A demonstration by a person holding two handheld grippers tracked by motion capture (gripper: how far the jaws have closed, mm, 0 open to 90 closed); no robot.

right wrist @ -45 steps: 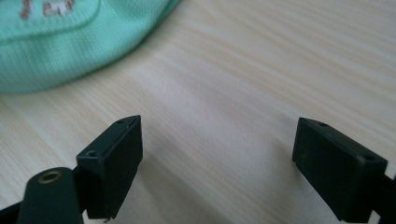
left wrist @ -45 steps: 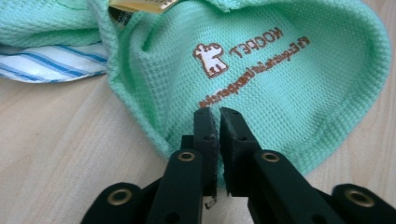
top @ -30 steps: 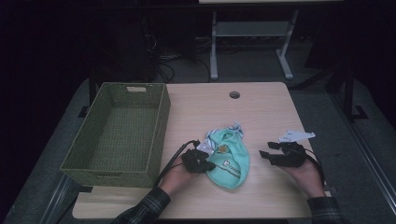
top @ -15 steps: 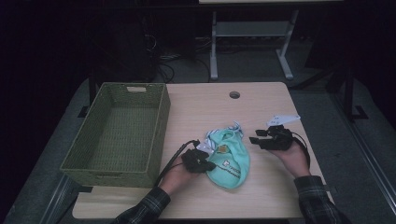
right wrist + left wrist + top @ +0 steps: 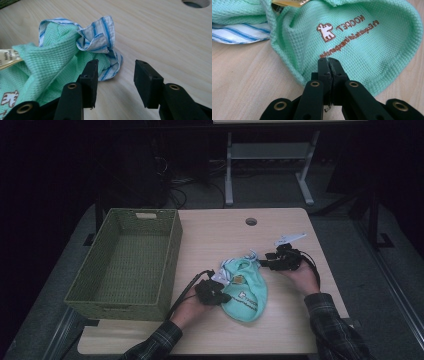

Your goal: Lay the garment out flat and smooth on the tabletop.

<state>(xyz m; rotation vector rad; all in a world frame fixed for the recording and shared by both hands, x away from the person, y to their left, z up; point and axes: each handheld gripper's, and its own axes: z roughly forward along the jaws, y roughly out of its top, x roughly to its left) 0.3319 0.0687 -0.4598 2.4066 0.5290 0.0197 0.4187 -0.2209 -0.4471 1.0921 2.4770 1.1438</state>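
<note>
A mint-green waffle-knit cloth [image 5: 247, 290] with a blue-and-white striped lining [image 5: 100, 37] lies crumpled on the wooden table [image 5: 225, 230]. My left gripper [image 5: 225, 297] is at the cloth's near-left edge. In the left gripper view the gripper [image 5: 328, 61] is shut, with the green hem [image 5: 352, 37] pinched between its pads. My right gripper [image 5: 262, 262] sits low at the cloth's far-right end. Its jaws have just been closing and still stand apart [image 5: 116, 68]. The striped corner lies just ahead of the gap and beside the left jaw, with nothing pinched.
A green woven basket [image 5: 172, 250] stands on the left part of the table with nothing in it. A round cable hole [image 5: 251, 221] sits near the far edge. Beyond the table stand a dark floor and a metal frame [image 5: 229, 170].
The right hand moved left and away from the table's right edge, up to the cloth's striped end. Its jaws narrowed a little. The left hand and the cloth stayed put.
</note>
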